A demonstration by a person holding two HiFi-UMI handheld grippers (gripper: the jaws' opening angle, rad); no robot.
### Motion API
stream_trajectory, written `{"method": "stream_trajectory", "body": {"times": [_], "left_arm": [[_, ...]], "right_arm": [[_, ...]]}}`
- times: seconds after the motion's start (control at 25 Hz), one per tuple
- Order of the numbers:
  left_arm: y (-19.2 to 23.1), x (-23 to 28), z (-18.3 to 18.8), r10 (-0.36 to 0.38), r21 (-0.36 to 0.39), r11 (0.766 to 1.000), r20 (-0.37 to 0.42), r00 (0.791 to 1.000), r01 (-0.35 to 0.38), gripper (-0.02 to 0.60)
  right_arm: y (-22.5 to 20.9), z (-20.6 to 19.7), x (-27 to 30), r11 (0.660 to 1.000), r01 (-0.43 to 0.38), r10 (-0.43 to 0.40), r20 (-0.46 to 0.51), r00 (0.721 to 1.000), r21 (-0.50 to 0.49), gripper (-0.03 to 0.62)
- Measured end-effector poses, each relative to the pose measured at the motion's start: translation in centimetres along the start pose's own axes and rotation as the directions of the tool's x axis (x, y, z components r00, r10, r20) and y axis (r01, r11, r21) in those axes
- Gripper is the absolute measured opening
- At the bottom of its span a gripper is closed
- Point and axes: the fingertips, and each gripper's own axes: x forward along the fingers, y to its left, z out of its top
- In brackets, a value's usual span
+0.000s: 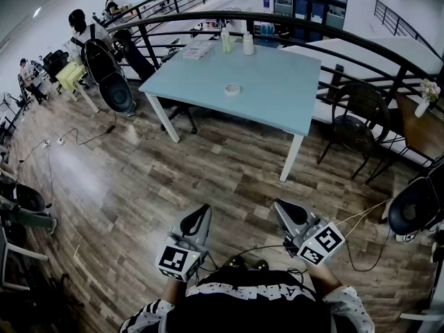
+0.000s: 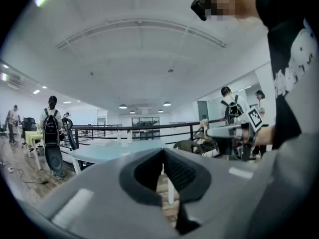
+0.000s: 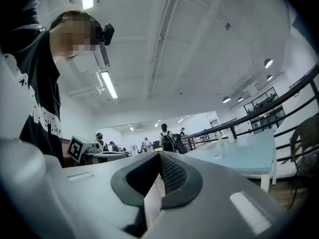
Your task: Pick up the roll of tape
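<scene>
The step in hand is, as I judge it, the approach, and doing it well starts close in: whichever tongs will take the roll must be opened before they reach it. Low in front of the person's black printed shirt, the grey plastic left tongs (image 1: 201, 212) are clenched, their dark ribbed pads meeting at the tips with nothing between them, and the matching right tongs (image 1: 281, 205) just beside them are clenched and empty too. Both point forward and touch nothing. Beyond them lies a stretch of brown wood-plank floor (image 1: 139, 186), which has to be crossed before any reach is possible. Past that stands the pale blue rectangular bench (image 1: 277, 89) on white legs. The small white roll of tape (image 1: 232, 89) lies flat on its top, towards the middle-left, alone and well apart from both tongs. Coming down from above with the pads spread to span its outer wall, or one pad into the core, should hold it without pushing it along the smooth top. At the far edge stand two pale plastic bottles (image 1: 226, 41) beside a low stack of white papers (image 1: 199, 49).
</scene>
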Motion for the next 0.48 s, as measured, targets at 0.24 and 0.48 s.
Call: {"method": "stream_trajectory", "body": {"times": [0.24,0.48], "left_arm": [[0.3,-0.5,0.3,0.015,0.001,1.0,0.007,1.0,-0.015,0.0],[0.2,-1.4,-0.2,0.029,-0.006,1.0,-0.004,1.0,-0.029,0.0]], "right_arm": [[0.5,0.4,0.2,1.0,-0.014,0.014,-0.005,1.0,-0.012,0.0],[1.0,0.0,0.0,1.0,-0.025,0.025,0.004,1.0,0.016,0.0]]}}
